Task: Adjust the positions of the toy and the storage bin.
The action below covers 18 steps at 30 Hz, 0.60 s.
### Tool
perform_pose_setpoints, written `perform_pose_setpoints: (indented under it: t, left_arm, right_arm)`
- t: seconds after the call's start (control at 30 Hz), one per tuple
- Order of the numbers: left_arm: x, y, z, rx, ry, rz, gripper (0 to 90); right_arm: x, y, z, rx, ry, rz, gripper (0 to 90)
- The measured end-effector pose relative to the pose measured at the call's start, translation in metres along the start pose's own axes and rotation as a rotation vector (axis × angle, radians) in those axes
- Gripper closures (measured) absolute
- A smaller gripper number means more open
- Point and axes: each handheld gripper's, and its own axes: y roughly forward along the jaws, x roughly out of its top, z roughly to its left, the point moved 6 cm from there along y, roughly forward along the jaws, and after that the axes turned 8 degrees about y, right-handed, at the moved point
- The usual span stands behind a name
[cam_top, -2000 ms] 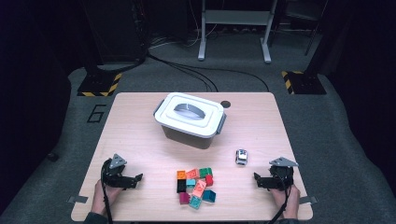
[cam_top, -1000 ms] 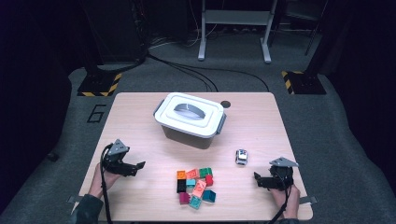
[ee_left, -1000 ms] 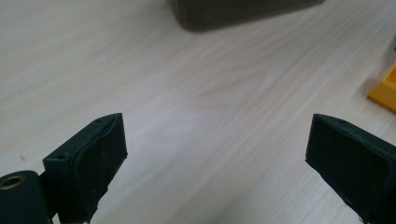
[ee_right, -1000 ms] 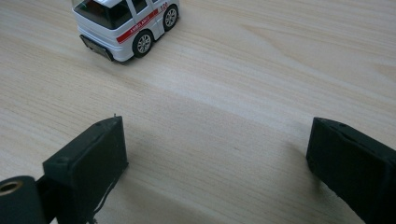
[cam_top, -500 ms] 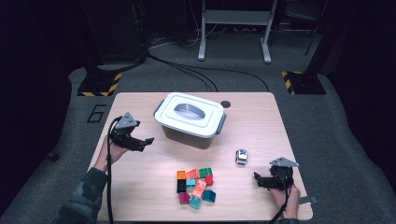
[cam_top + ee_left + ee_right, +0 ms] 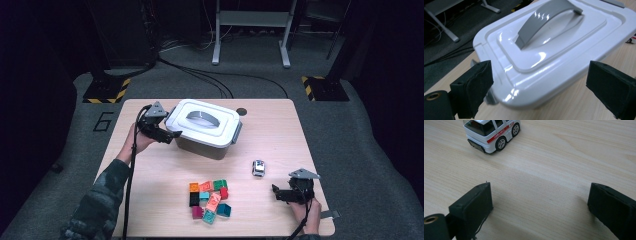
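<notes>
High view, left gripper (image 6: 172,134) at the left end of the white lidded box (image 6: 205,127), jaws apart, right gripper (image 6: 276,192) right of the toy blocks (image 6: 209,199), below the toy ambulance (image 6: 258,168), jaws apart.

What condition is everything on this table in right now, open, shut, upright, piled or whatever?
White box: lid on, grey handle folded flat.
Left gripper: open, at the box's left end.
Right gripper: open, low over the table, holding nothing.
Toy ambulance: upright on its wheels.
Coloured blocks: loose cluster on the table.
</notes>
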Motion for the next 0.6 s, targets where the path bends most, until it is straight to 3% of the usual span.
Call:
perform_pose_setpoints:
  t: [0.13, 0.33, 0.6]
  left_arm:
    - [0.018, 0.016, 0.006, -0.008, 0.031, -0.009, 9.1]
    - [0.037, 0.033, 0.011, -0.041, 0.042, -0.026, 13.8]
    - [0.046, 0.051, 0.016, -0.068, 0.077, -0.015, 29.1]
  right_arm:
    - [0.000, 0.000, 0.000, 0.001, -0.006, -0.001, 5.0]
    - [0.000, 0.000, 0.000, 0.002, -0.007, -0.001, 5.2]
    - [0.000, 0.000, 0.000, 0.003, -0.008, -0.002, 5.5]
